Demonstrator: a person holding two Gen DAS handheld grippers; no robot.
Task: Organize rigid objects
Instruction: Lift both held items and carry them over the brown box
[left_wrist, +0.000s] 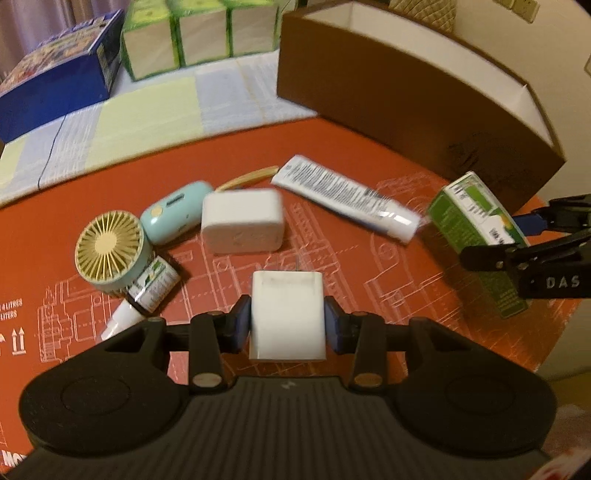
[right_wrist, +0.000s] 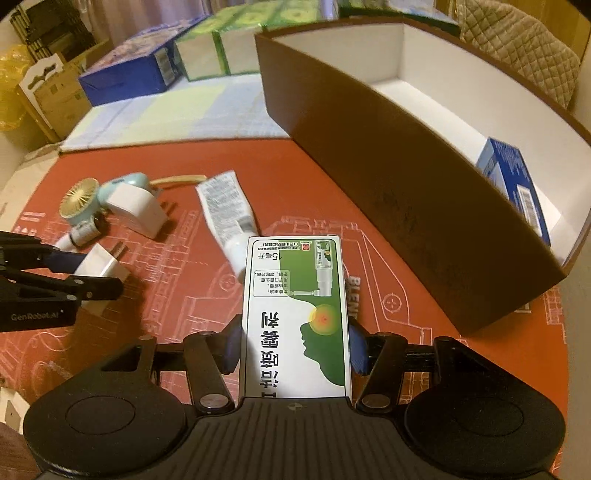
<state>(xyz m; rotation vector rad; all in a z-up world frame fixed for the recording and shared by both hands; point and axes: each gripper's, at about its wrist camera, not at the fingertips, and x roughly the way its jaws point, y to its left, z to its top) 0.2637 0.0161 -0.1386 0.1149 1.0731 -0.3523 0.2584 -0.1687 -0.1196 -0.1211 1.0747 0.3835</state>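
Both grippers clamped on their loads above the red mat (left_wrist: 369, 258).

Left gripper (left_wrist: 288, 323) pinches a white charger (left_wrist: 287, 314); right gripper (right_wrist: 295, 341) squeezes a green-and-white carton (right_wrist: 295, 317). Beyond lie a second white adapter (left_wrist: 242, 219), a tube (left_wrist: 343, 195), a mint fan (left_wrist: 110, 251), then the brown box (right_wrist: 388, 177).

Print I can read from my two claws

My right claw (left_wrist: 517, 236) wears "DAS" on its side; my left claw (right_wrist: 92, 273) wears "GenRobot.AI". The green-and-white carton (right_wrist: 295, 317) shows upside-down Chinese characters and "15". The red mat (left_wrist: 332, 258) on the counter reads "4 LITRES" beside two up-arrow signs, and "BLEN" near the carton.
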